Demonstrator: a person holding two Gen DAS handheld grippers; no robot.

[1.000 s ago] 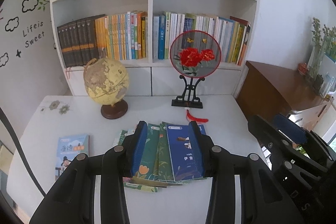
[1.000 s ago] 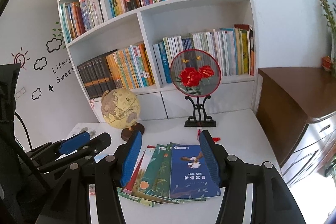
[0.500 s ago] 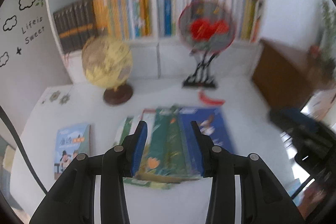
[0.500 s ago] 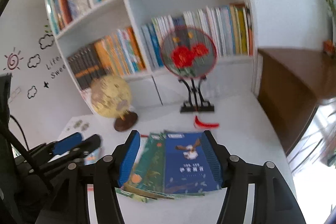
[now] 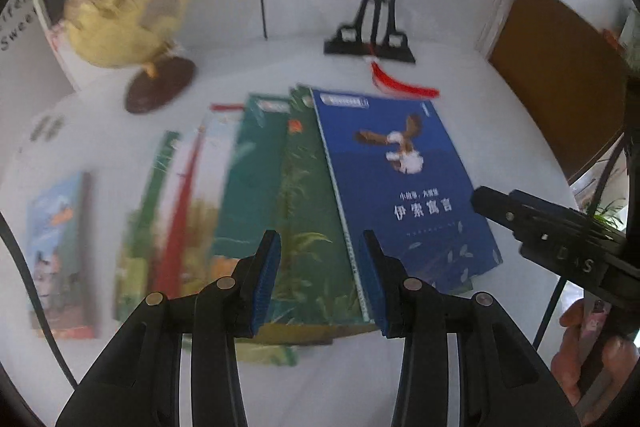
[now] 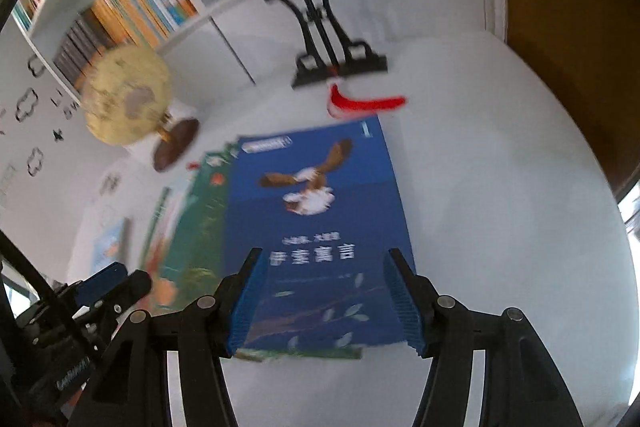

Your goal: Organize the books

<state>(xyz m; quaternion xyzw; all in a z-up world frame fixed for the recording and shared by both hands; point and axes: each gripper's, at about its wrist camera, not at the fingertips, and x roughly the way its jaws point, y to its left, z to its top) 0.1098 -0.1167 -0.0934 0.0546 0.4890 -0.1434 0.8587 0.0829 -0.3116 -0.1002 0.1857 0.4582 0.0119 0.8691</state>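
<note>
Several thin books lie fanned out flat on the white table (image 5: 500,131). A blue book with a bird (image 5: 400,179) (image 6: 316,227) tops the fan at its right; green books (image 5: 296,195) (image 6: 200,227) spread to its left. My left gripper (image 5: 320,239) hovers open over the green books' near edge, nothing between its fingers. My right gripper (image 6: 324,259) hovers open above the blue book's near end, the jaws straddling its width without touching. A separate light-blue book (image 5: 60,255) lies at the far left.
A yellow globe (image 5: 124,3) on a brown base stands at the back left. A round fan with red flowers on a black stand (image 5: 376,27) and a red tassel (image 5: 400,87) sit behind the books. Filled shelves (image 6: 132,3) line the back; a brown cabinet (image 5: 560,67) stands at the right.
Both grippers have dropped towards the table and tilted downward, so the fanned books now fill the views. The right jaws stand slightly wider. The books have not moved.
</note>
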